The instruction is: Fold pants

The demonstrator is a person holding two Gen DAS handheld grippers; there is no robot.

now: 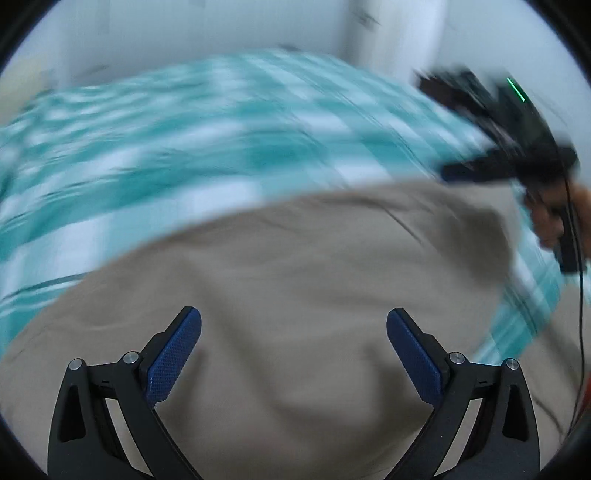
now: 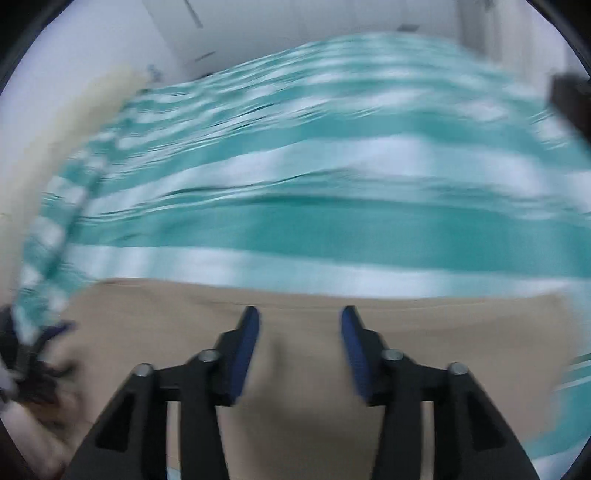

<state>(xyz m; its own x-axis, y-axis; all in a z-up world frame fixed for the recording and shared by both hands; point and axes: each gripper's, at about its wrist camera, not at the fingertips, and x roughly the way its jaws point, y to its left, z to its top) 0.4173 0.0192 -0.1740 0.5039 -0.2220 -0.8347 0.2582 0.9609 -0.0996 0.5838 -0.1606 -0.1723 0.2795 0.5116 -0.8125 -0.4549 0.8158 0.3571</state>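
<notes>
Lying flat on a teal-and-white checked sheet [image 1: 155,140], the tan pants [image 1: 295,266] take up the near half of both wrist views, their far edge a clean line against the checks. In the left view that edge climbs from lower left to upper right; in the right view it runs nearly straight across. Blur and the close framing hide both ends, so neither the long axis nor which way the waistband points can be told.

The left gripper [image 1: 293,325] hangs over the cloth with its jaws spread wide, blue pads [image 1: 173,358] clear of the fabric and nothing between them. The right gripper [image 2: 300,321] is about half open, its pads [image 2: 245,350] parallel and apart, only bare tan cloth showing in the gap; it holds nothing.

At the right edge of the left view, the right gripper's dark body [image 1: 517,147] shows above the sheet near the pants' far right corner, a hand [image 1: 550,221] on its handle. A pale wall [image 1: 184,29] rises beyond the sheet's far edge.
</notes>
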